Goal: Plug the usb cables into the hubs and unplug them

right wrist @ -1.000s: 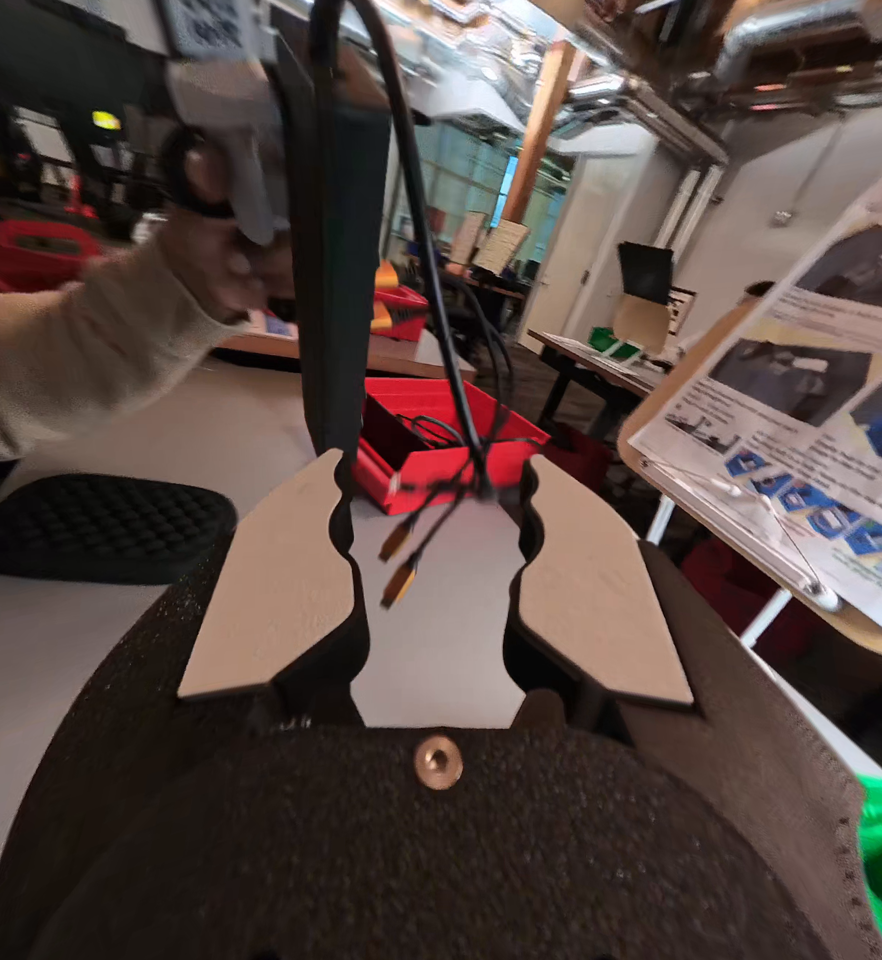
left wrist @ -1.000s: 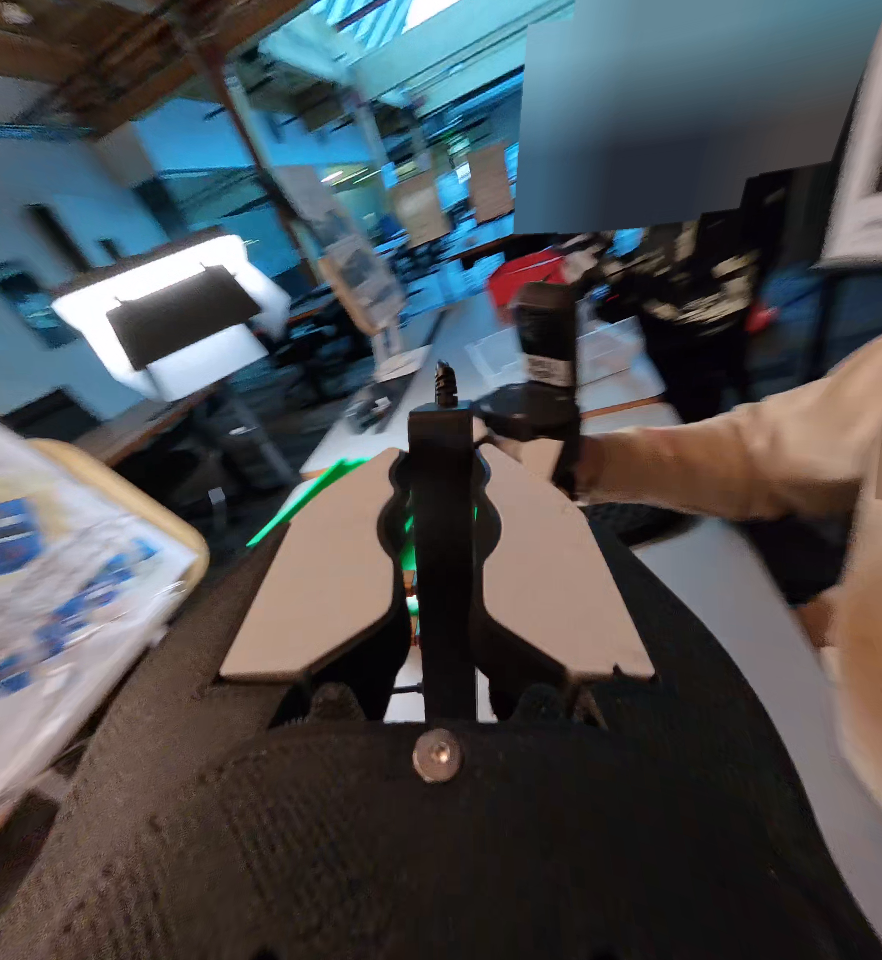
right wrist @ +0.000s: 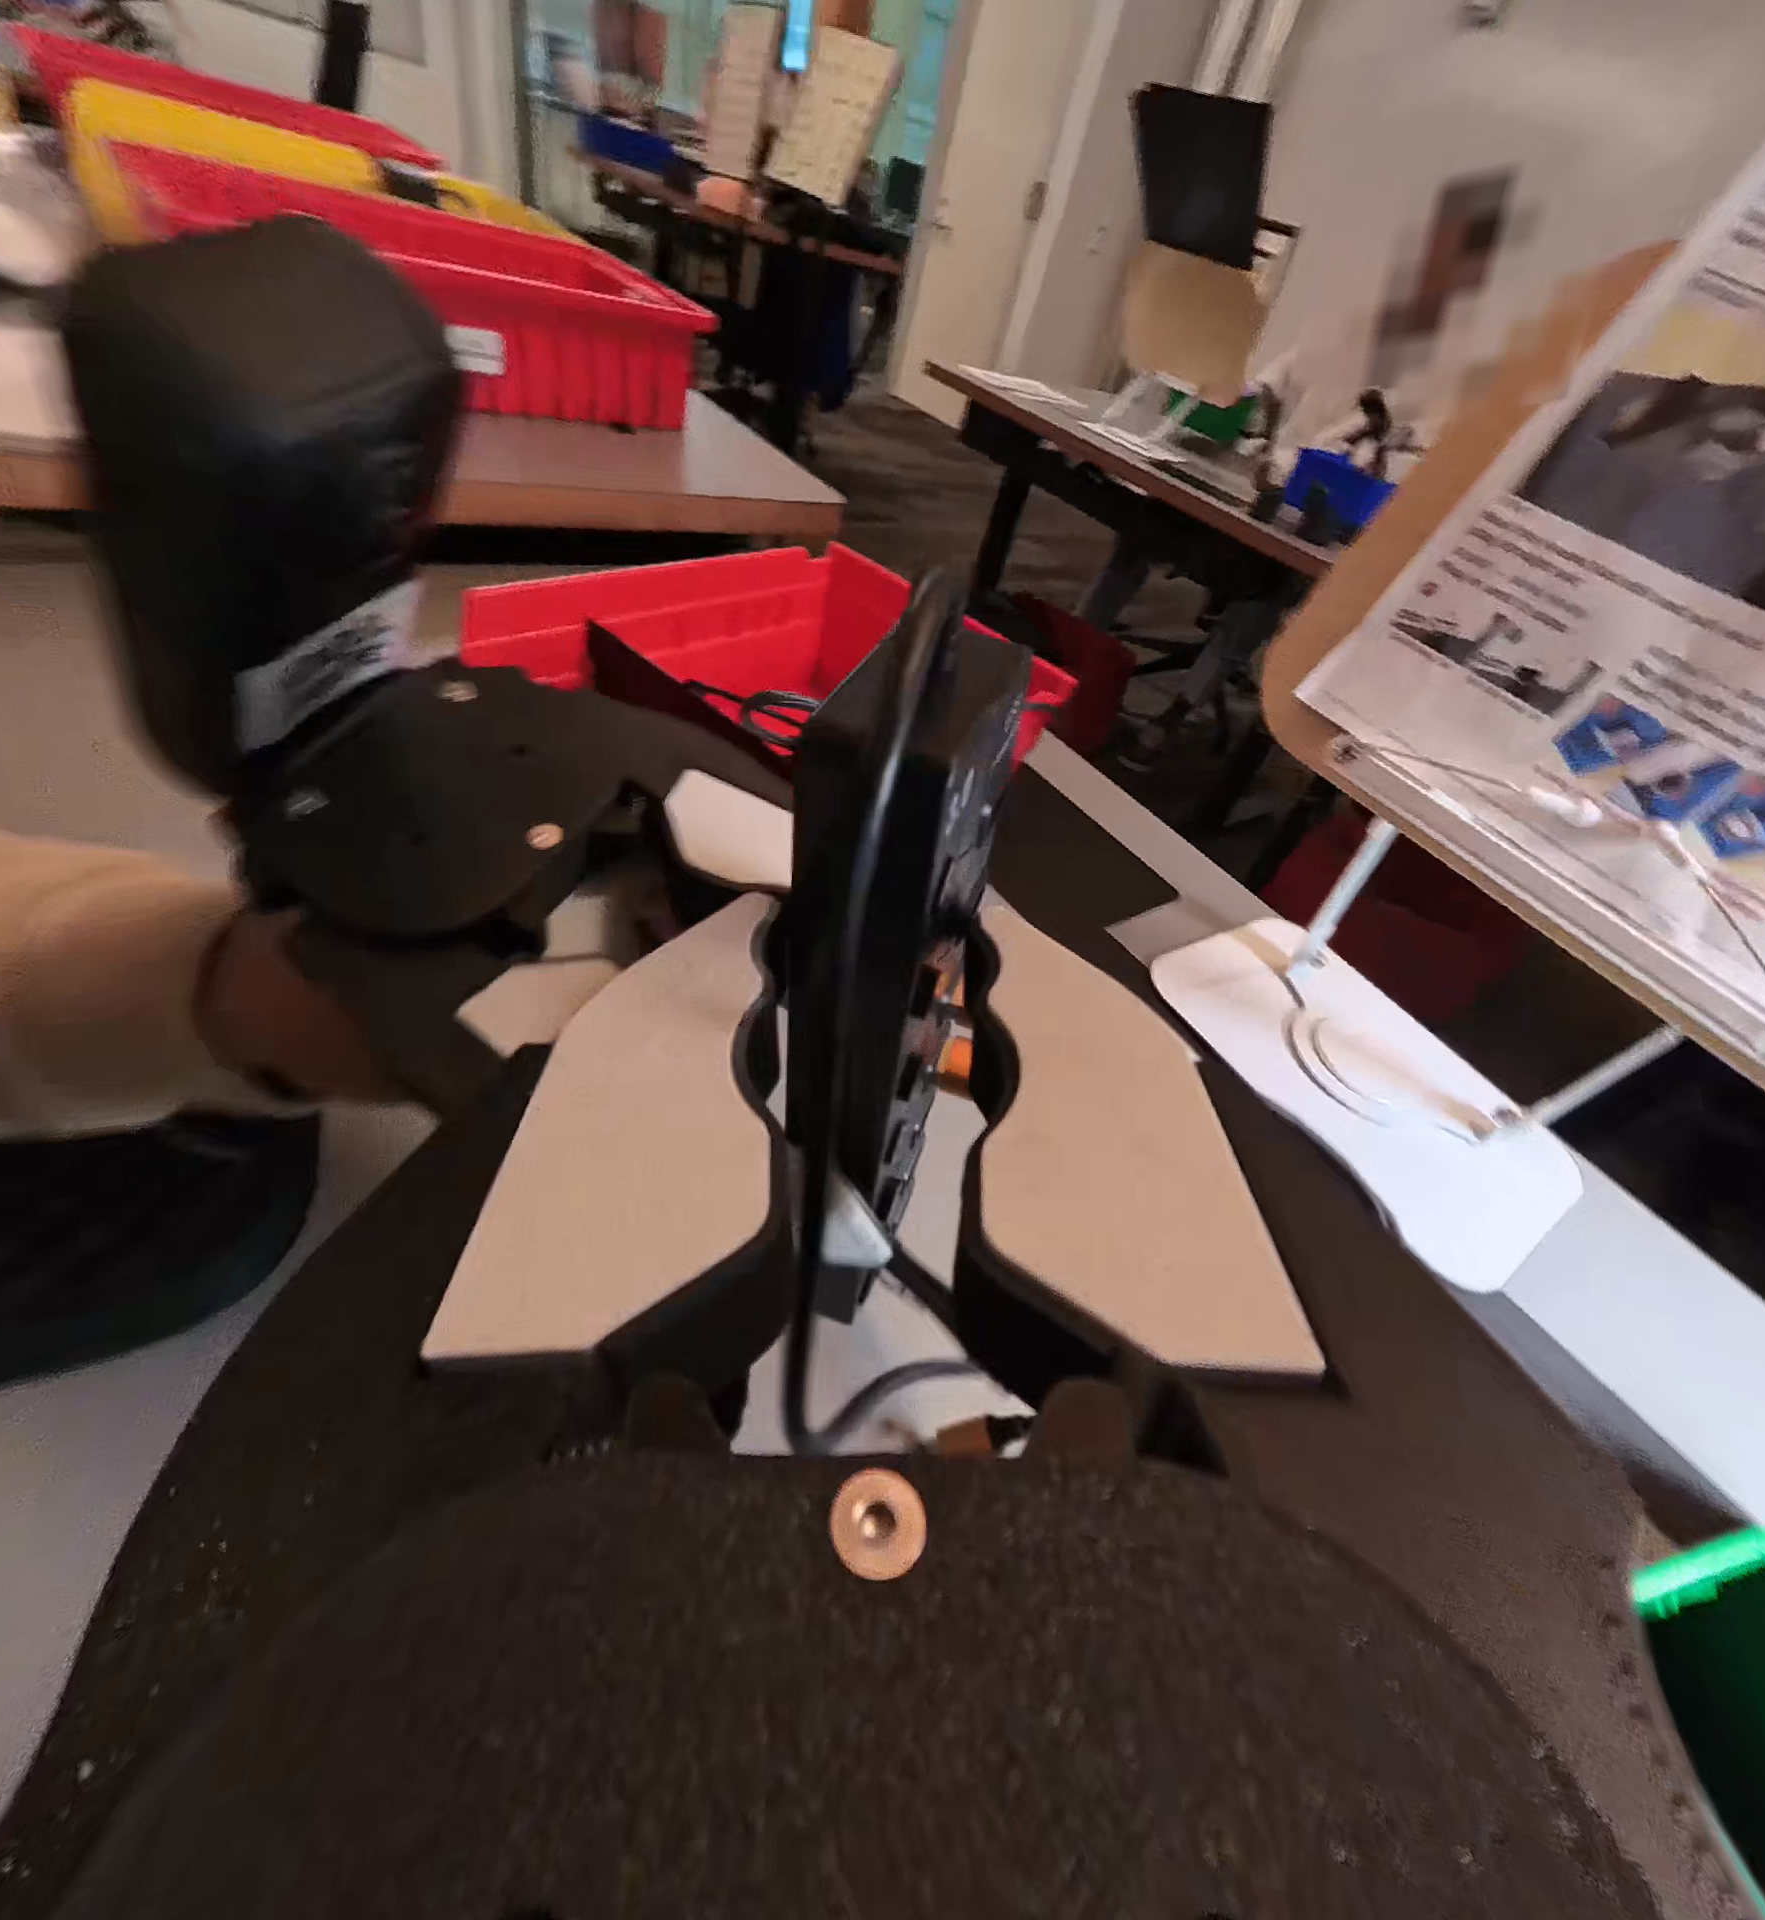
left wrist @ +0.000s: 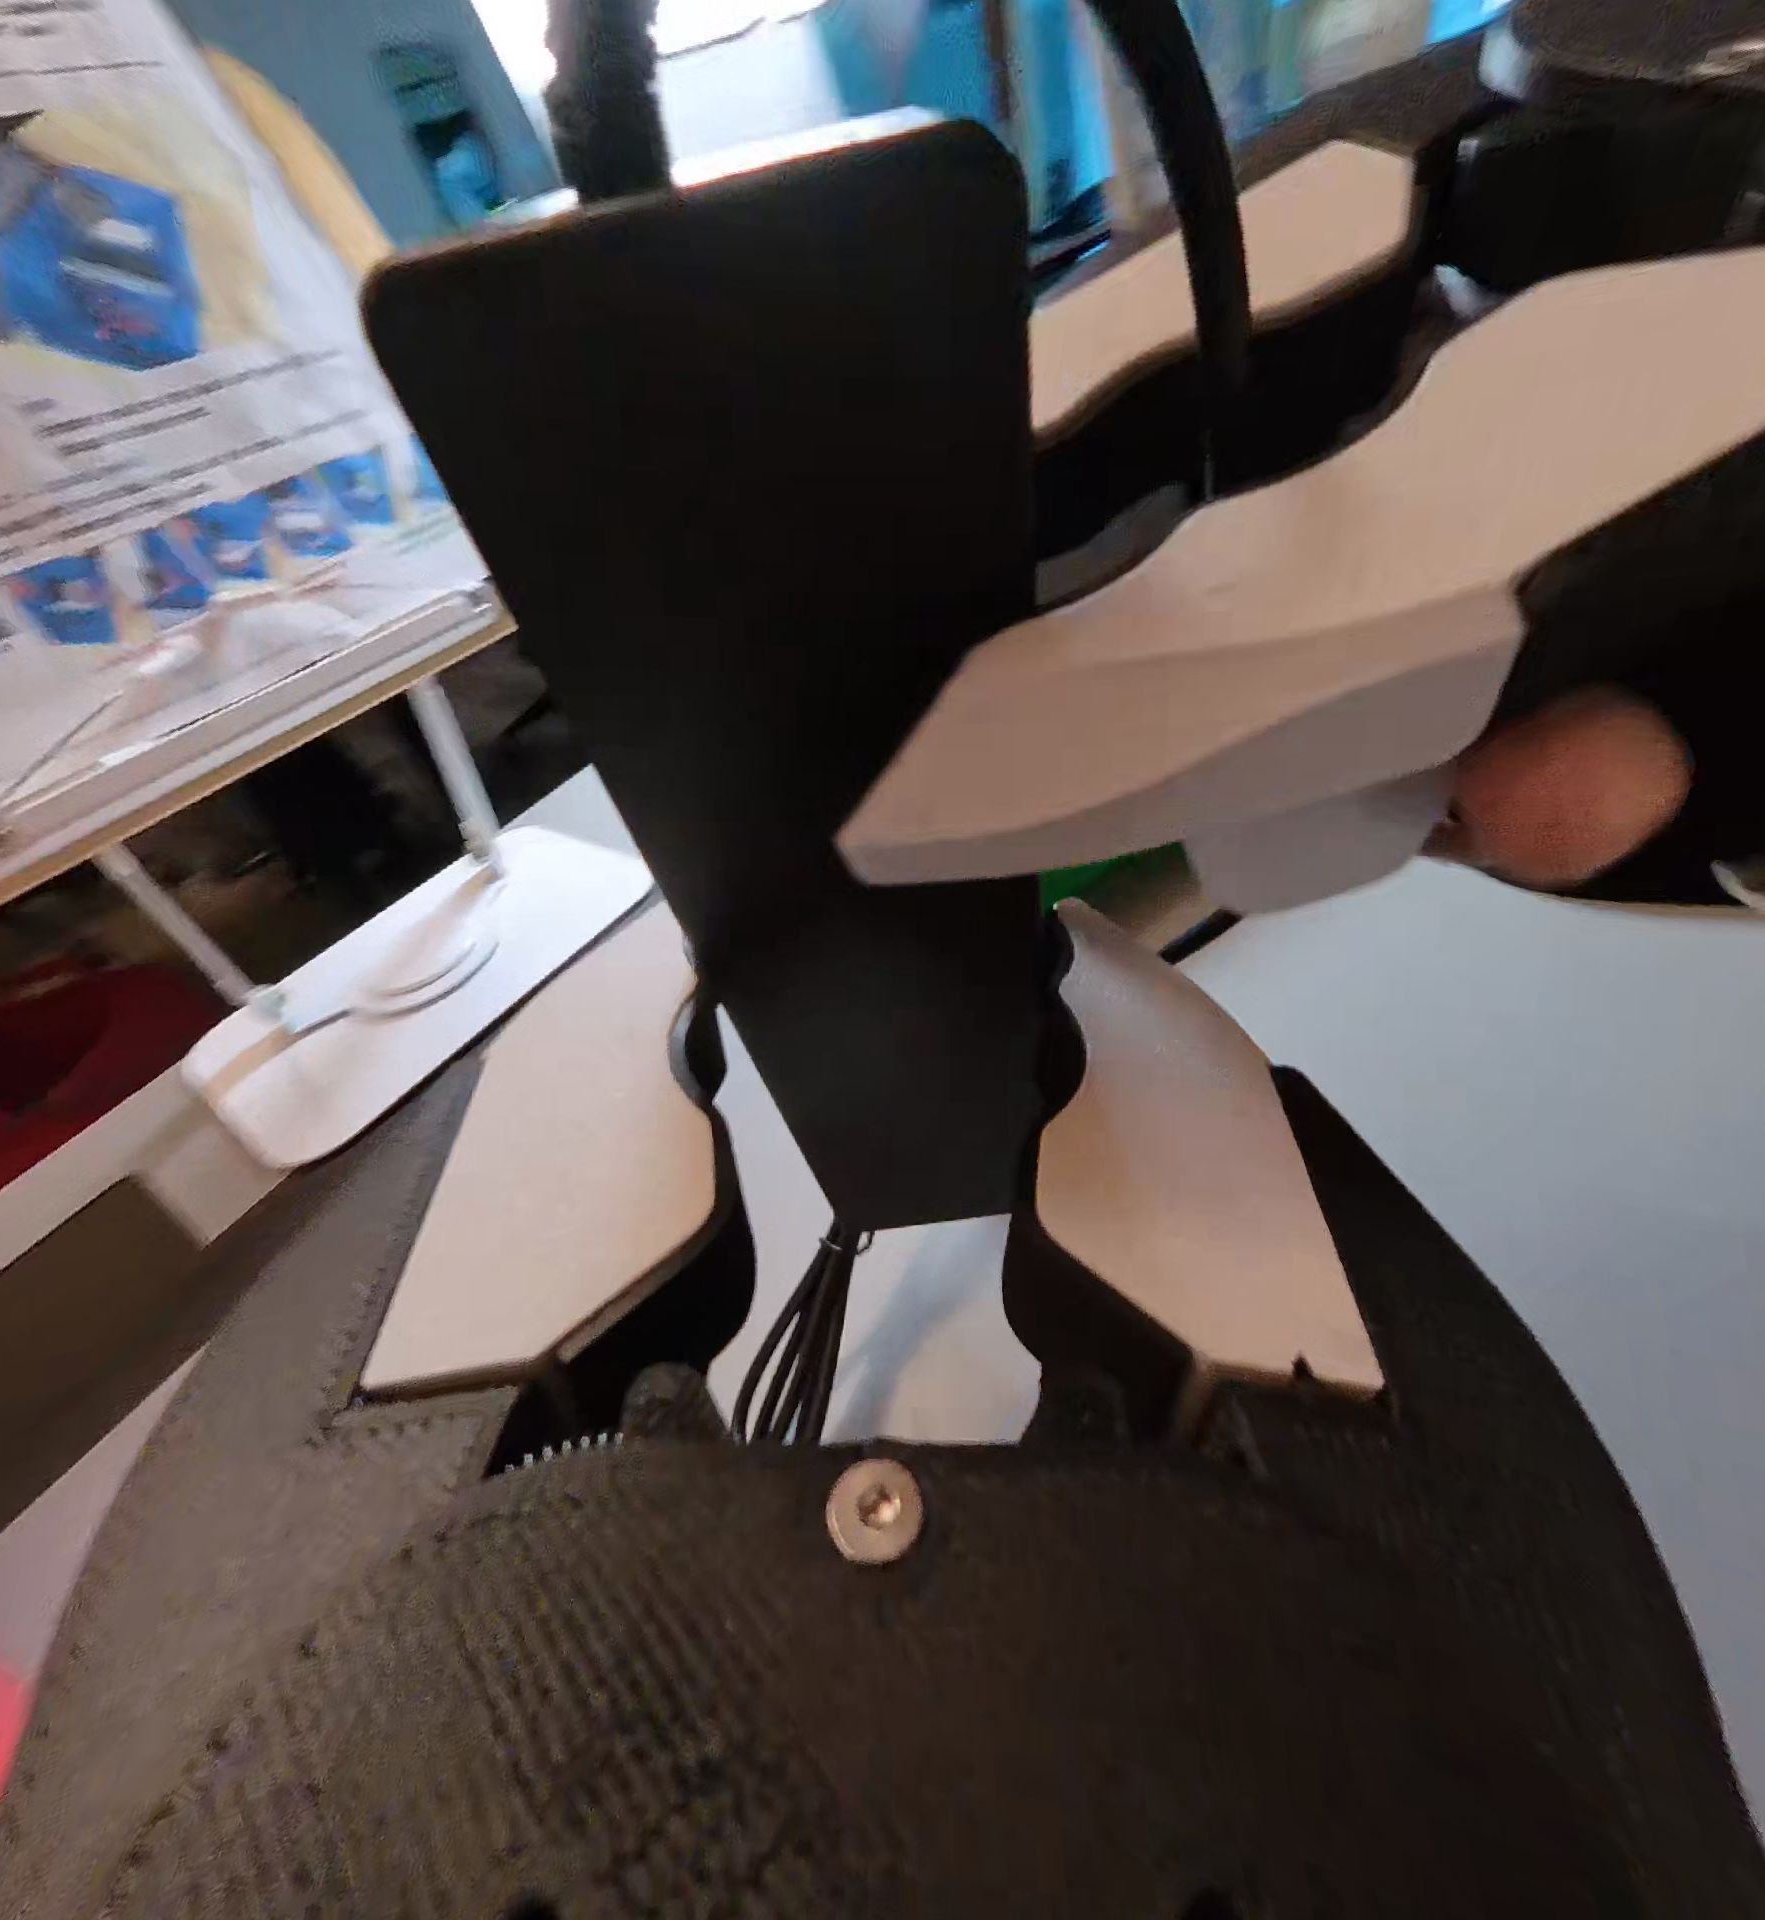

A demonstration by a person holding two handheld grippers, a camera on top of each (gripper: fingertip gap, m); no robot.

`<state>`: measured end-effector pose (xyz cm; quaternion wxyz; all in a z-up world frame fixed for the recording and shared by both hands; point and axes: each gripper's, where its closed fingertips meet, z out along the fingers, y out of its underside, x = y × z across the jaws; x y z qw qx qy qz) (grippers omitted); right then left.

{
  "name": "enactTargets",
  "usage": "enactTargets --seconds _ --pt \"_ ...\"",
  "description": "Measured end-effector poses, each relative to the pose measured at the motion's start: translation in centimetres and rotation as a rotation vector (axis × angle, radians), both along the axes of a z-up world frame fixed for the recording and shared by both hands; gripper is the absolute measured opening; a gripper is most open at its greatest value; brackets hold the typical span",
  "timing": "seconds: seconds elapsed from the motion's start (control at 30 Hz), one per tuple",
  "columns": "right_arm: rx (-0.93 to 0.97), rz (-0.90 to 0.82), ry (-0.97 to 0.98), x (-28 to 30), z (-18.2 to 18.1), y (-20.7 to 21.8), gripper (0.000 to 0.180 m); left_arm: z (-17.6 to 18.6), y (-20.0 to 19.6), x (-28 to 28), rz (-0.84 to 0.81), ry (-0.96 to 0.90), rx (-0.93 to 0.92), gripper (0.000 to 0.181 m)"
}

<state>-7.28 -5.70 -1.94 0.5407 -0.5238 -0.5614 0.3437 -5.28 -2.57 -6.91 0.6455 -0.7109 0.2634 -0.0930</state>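
Hub [left wrist: 753,665] standing tall mid-frame, long side up, pinched by left gripper [left wrist: 873,1049]; right gripper [right wrist: 873,997] maybe squeezing too.

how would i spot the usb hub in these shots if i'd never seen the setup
Start at the grey table with the red bin at its far edge. Just in front of the bin, a flat black slab stands on end between the pale fingers of a hand-held gripper: that is the usb hub. Unlike the bins, it is thin, black, and trails black cables.
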Motion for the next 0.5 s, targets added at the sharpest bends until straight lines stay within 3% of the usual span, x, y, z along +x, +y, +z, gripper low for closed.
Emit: enactTargets --seconds 0.13,0.27,0.37,0.5 --pt "0.059 0.234 0.011 1.9 2.6 -2.6 0.049 1.2 -1.8 -0.6 -0.254 -0.306 -0.050 0.056" --pt "0.060 0.272 0.033 5.4 4.6 -0.6 0.048 2.6 -4.7 0.0 -0.494 -0.470 -0.044 0.057" --pt "-0.039 0.315 0.027 7.3 2.8 1.3 0.047 3.3 -6.7 1.5 -0.639 -0.574 -0.045 0.056" --pt "-0.244 0.479 0.042 8.7 -0.8 0.8 0.044 2.3 -7.9 4.0 -0.724 -0.571 -0.085 0.056"
